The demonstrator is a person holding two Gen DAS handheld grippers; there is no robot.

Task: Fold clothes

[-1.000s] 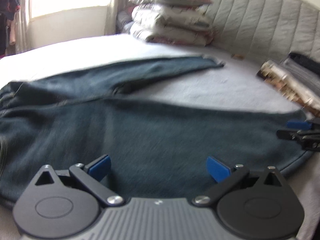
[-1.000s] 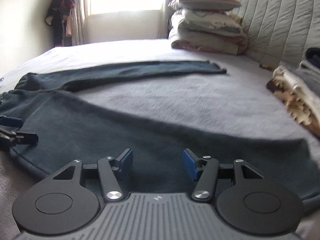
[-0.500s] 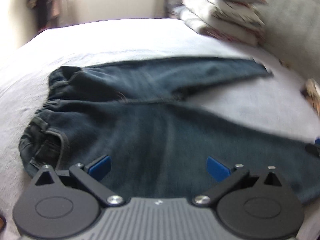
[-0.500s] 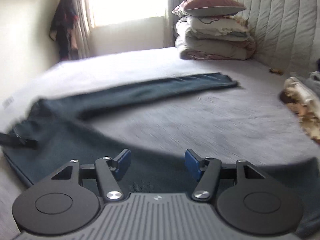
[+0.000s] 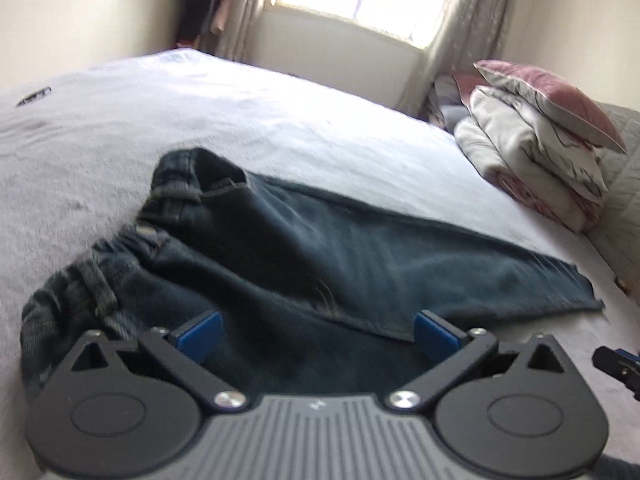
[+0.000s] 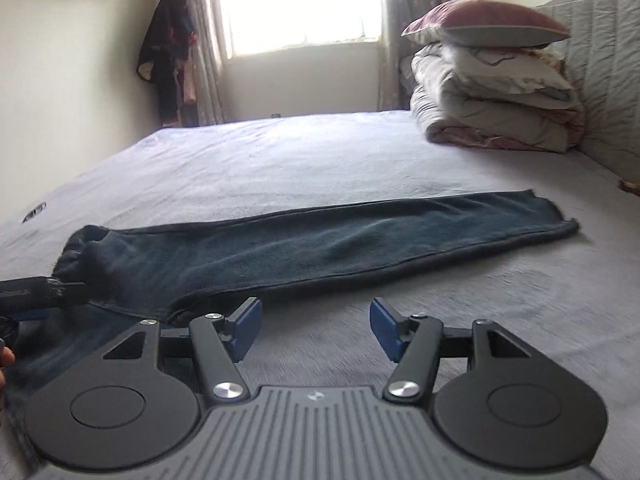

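Note:
Dark blue jeans (image 5: 320,256) lie flat on the grey bed cover (image 5: 200,120), the gathered waistband (image 5: 176,196) at the left and one leg running out to the right. My left gripper (image 5: 316,336) hovers open over the seat of the jeans, nothing pressed between its blue pads (image 5: 198,336). In the right wrist view the far leg (image 6: 340,240) stretches across the bed. My right gripper (image 6: 316,328) stands open above bare bed cover just in front of that leg. The left gripper (image 6: 44,292) shows at the left edge there, by the waistband.
A stack of folded duvets topped by a pillow (image 6: 496,92) sits at the back right against the padded headboard (image 6: 608,72). Clothes (image 6: 170,52) hang in the corner by the window. A small dark object (image 6: 34,213) lies on the bed at far left.
The left gripper has swung left toward the waistband and rolled. The right gripper has risen and moved off the near leg, now over bare bed cover. Both stay open.

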